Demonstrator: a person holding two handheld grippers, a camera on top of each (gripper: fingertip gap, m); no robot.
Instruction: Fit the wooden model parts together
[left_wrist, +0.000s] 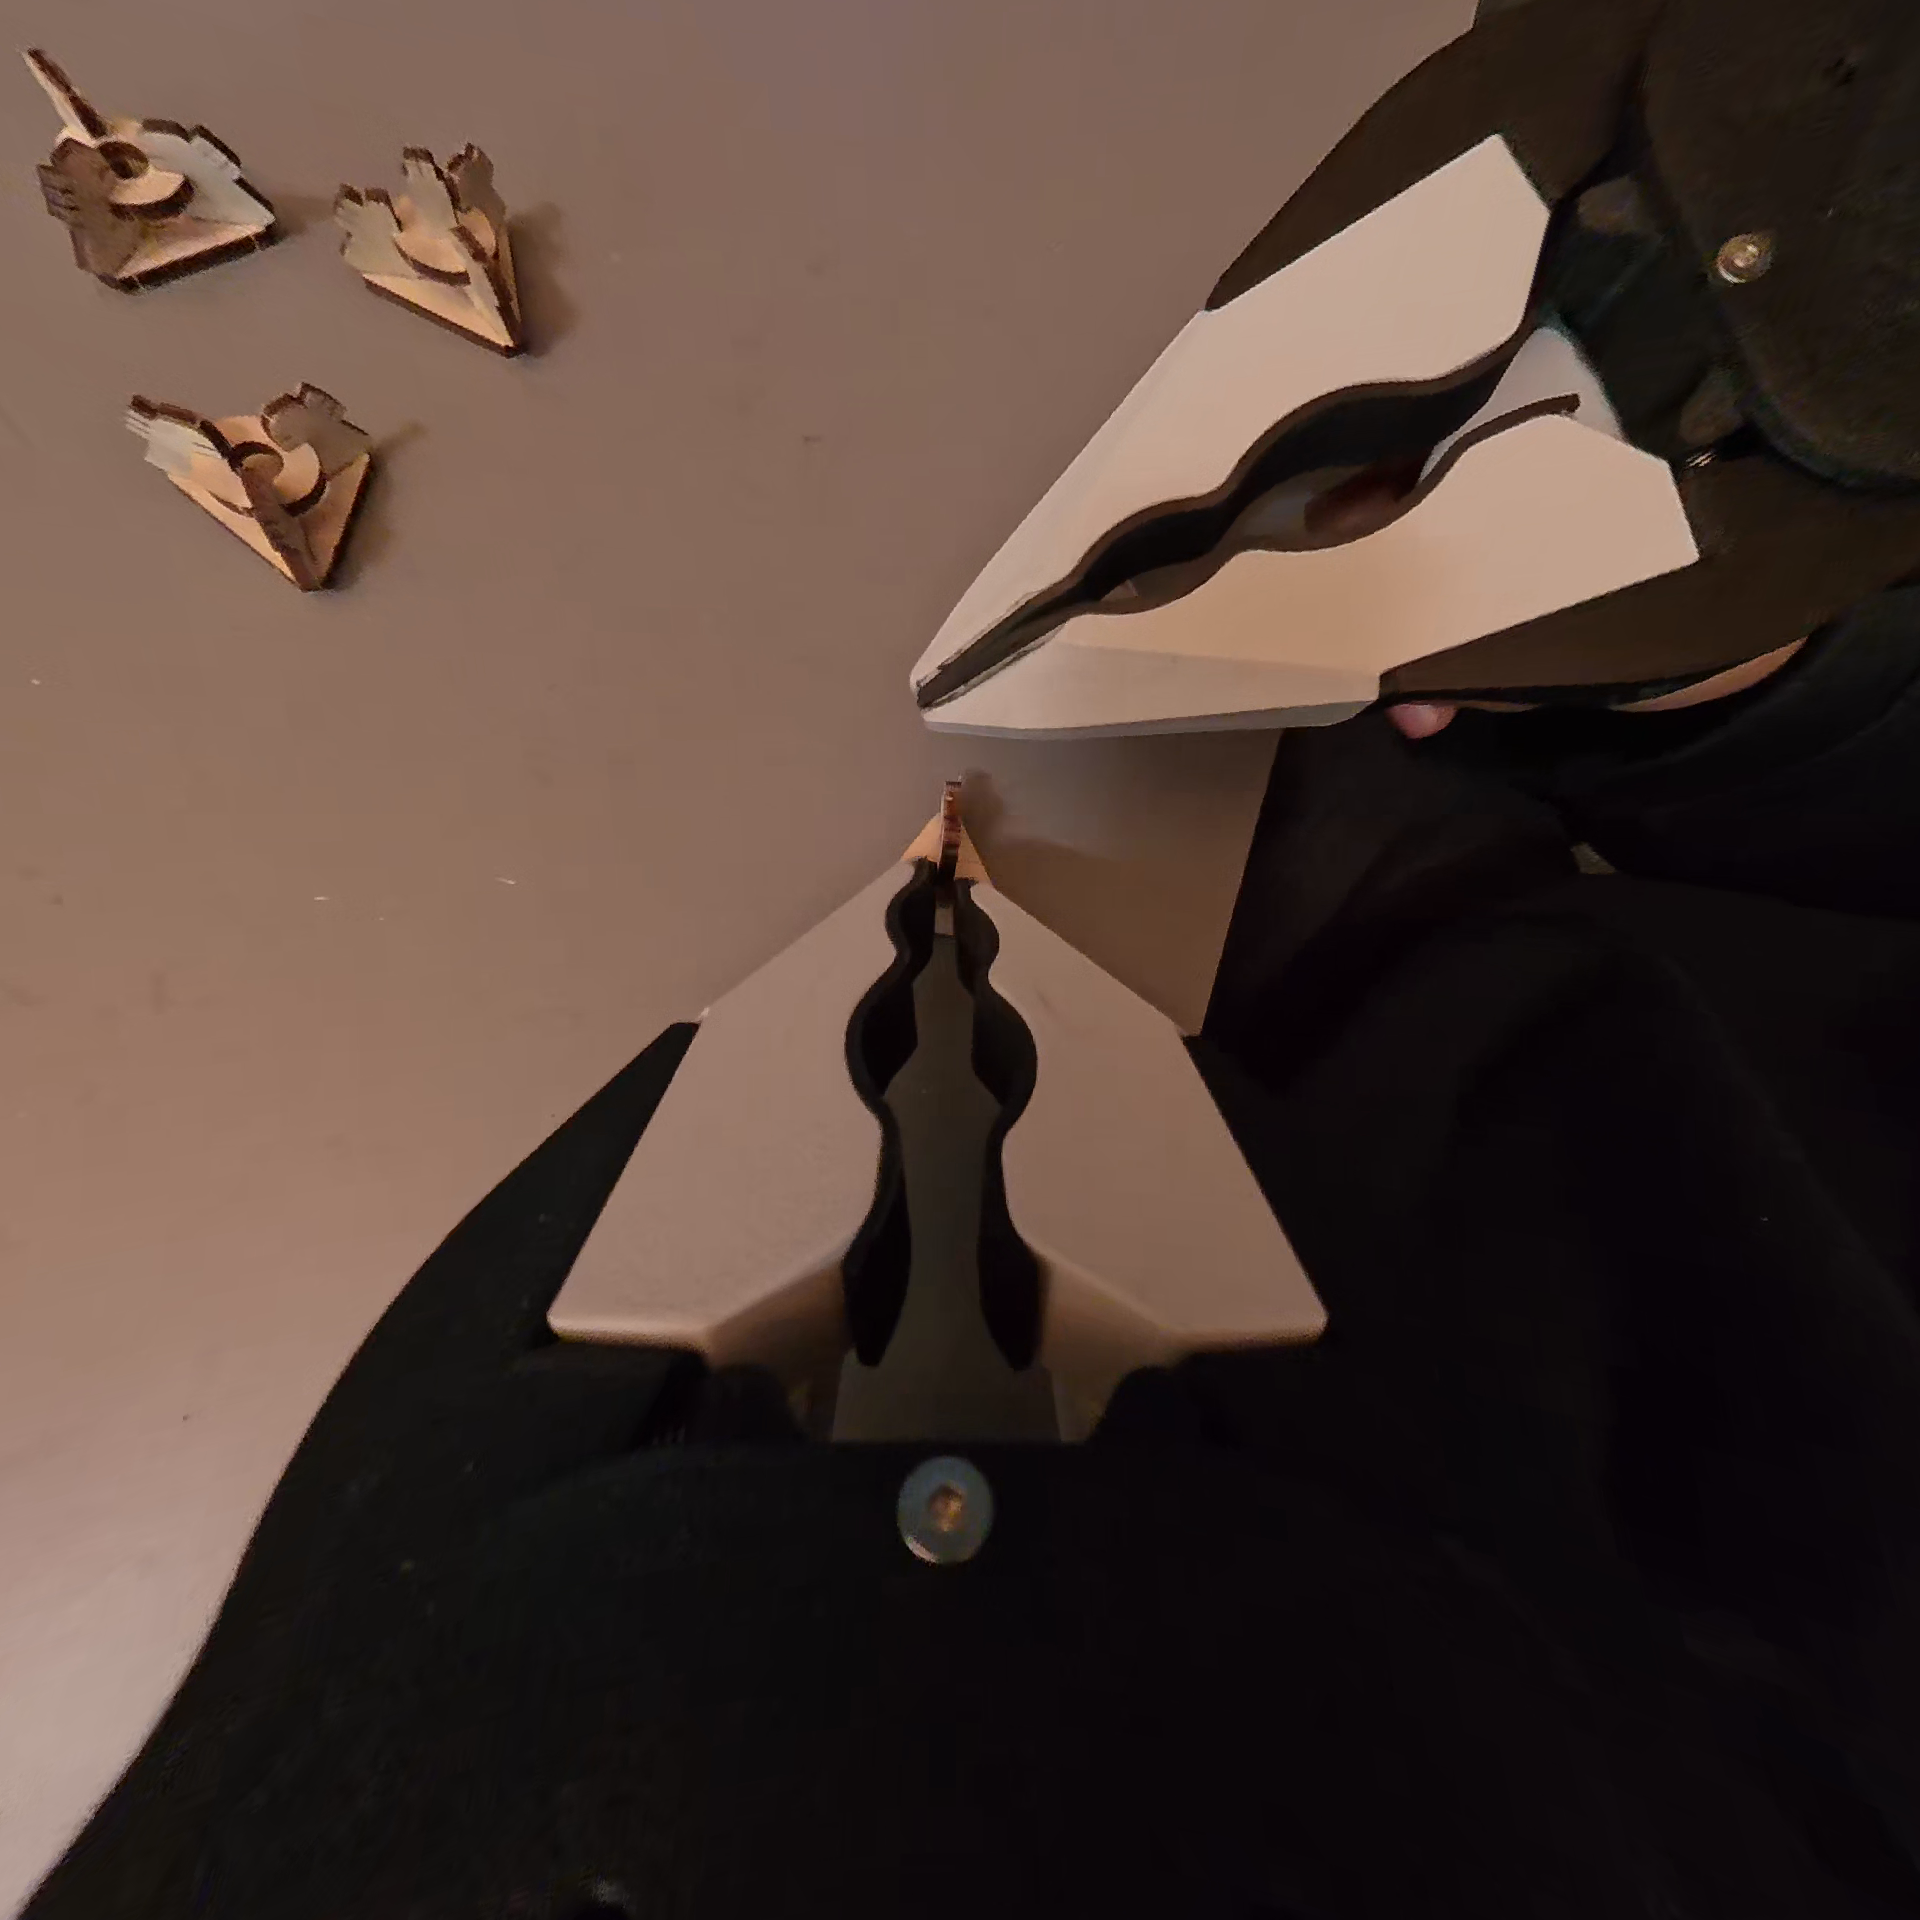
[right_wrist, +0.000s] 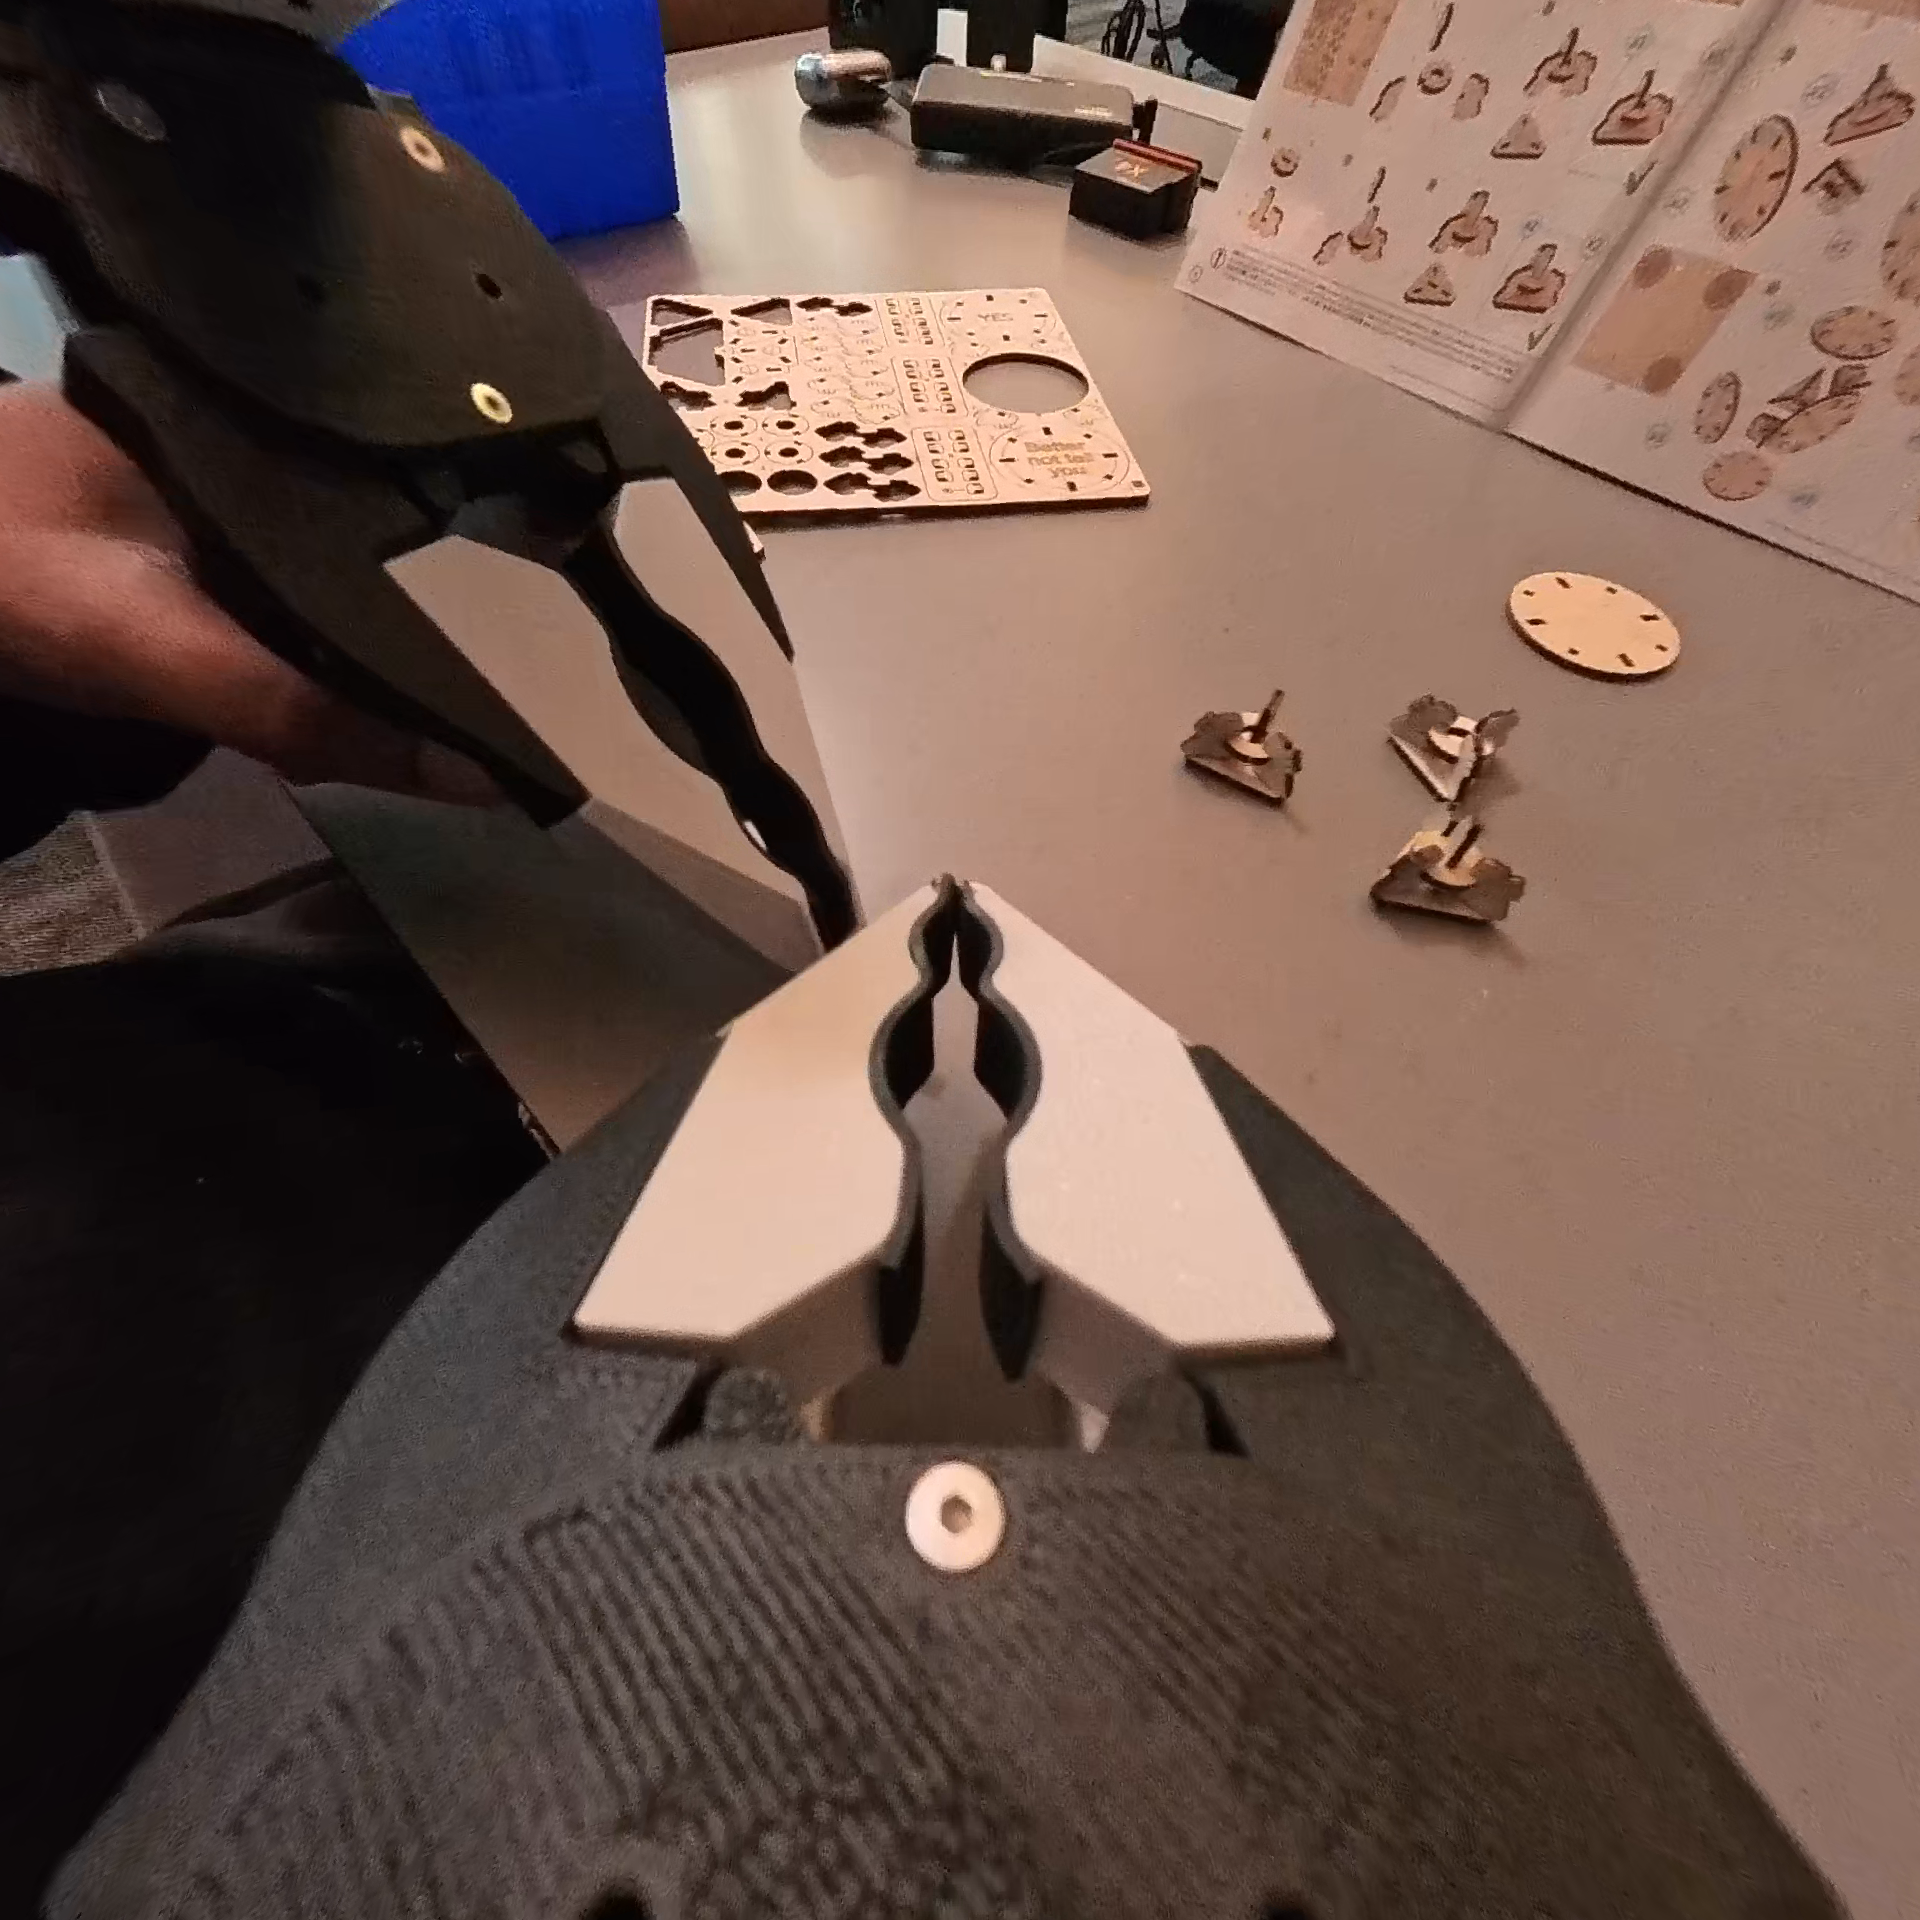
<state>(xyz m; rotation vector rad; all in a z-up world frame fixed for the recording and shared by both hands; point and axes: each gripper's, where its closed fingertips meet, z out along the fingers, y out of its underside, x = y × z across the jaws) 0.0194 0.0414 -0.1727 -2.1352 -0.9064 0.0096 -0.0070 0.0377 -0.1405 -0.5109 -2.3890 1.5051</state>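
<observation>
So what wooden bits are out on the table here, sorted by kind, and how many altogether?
Small assembled wooden triangle pieces: 3
Round wooden disc: 1
Punched-out wooden sheet: 1
Thin wooden piece pinched in the left gripper: 1
Total: 6

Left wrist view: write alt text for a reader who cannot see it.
The left tongs are closed on a thin wooden piece that sticks out past their tips, above a grey table. The right tongs, also closed, point in from the upper right. Three small wooden assemblies sit on the table at upper left.
</observation>
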